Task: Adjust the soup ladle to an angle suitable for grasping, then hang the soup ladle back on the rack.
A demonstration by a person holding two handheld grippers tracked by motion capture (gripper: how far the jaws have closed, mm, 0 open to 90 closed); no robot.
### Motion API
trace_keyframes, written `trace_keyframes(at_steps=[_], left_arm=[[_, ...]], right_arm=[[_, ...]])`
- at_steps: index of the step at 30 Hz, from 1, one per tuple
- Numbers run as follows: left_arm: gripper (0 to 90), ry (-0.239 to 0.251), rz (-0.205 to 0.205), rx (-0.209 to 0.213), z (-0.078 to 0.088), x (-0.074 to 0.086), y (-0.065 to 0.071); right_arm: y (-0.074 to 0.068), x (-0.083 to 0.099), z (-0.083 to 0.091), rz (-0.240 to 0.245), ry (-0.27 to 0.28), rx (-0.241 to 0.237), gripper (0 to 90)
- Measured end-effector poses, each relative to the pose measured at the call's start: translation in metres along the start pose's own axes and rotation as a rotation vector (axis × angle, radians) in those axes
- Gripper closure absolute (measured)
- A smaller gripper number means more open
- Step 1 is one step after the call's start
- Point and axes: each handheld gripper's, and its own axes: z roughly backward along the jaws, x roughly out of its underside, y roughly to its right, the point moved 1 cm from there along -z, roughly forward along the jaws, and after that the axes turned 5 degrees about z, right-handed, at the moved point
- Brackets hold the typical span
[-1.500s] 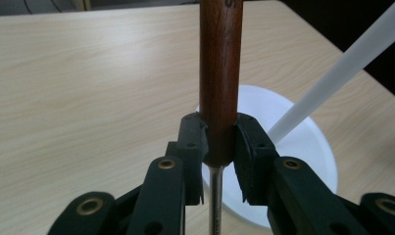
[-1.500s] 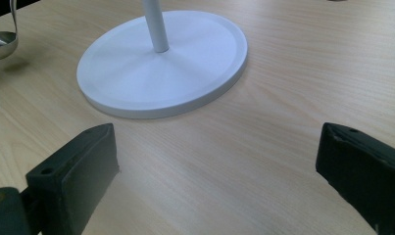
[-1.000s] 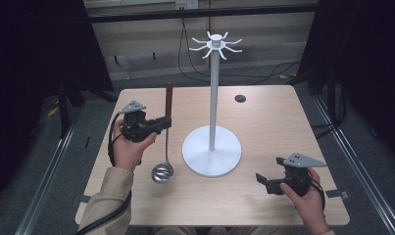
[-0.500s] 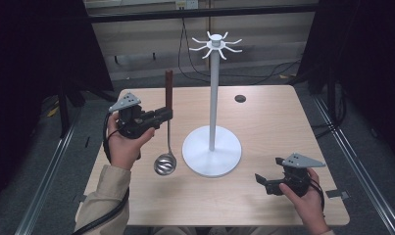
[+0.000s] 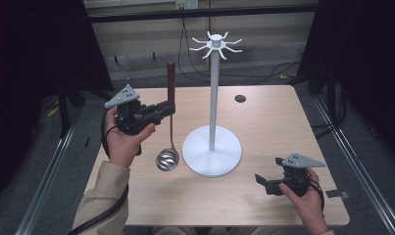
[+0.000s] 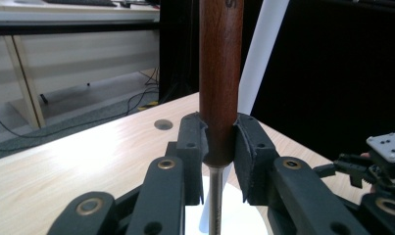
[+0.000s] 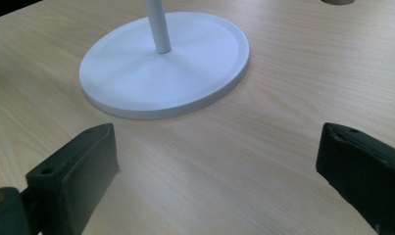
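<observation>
Two grippers are in my feed. My left gripper (image 5: 168,108) is clamped on the ladle (image 5: 169,128) by its wooden handle, holding it upright above the bench (image 5: 273,117) toward its left edge, beside the white stand (image 5: 212,147). My right gripper (image 5: 261,182) gapes wide, low near the front-right corner.

We take this for a lab or recording room rather than a home. A plain light-wood table (image 5: 283,122) stands on grey carpet, flanked by metal floor rails (image 5: 48,196) and dark curtains (image 5: 33,73). Loose cables (image 5: 263,73) trail across the floor behind it, and bare workbenches (image 6: 62,44) line the far side. The person holds cabled gripper rigs.
</observation>
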Motion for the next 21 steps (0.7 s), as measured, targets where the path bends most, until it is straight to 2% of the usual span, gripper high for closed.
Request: trace_keyframes(at_steps=[2,7,9,21], left_arm=[[74.7,0.004,-0.016,0.010,0.001,-0.005,0.002],[74.7,0.016,-0.017,0.026,0.001,-0.011,0.006],[74.7,0.008,-0.032,0.023,0.002,-0.014,0.008],[74.7,0.026,-0.060,0.055,-0.002,-0.032,0.019]], right_arm=[[-0.001,0.000,0.000,-0.003,-0.005,0.001,1.5],[-0.001,-0.001,-0.001,-0.006,-0.003,0.002,1.5],[-0.001,-0.001,-0.002,0.002,-0.007,-0.006,1.7],[-0.001,-0.003,-0.003,0.005,-0.006,-0.004,1.7]])
